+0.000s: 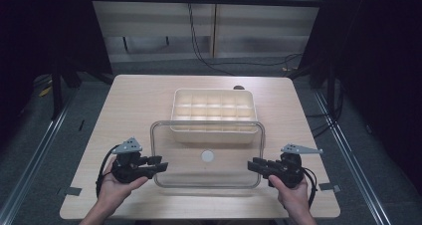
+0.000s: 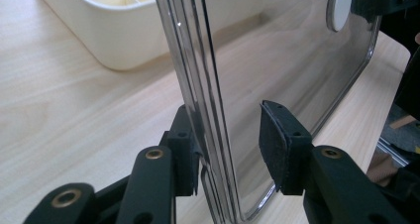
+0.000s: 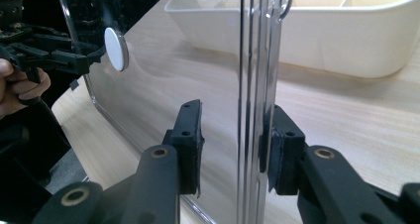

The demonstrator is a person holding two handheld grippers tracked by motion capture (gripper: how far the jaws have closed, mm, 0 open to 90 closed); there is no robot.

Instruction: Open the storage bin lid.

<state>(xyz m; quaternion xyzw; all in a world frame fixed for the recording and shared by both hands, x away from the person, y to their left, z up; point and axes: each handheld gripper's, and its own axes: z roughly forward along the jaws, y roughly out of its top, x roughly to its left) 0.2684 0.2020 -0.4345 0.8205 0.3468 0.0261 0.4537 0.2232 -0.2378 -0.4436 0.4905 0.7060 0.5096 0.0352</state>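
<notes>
High view looks forward and down over the whole table (image 1: 129,100). Each gripper view sits close, sighting along its jaws from opposite sides; both share the clear lid (image 2: 297,70) and cream tray (image 3: 317,40).

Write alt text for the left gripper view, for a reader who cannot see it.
The left claw straddles the edge of a clear plastic lid, one pad touching it and the other standing off with a gap. The lid carries a round white knob, and a cream divided tray sits behind on the wooden table.
</notes>
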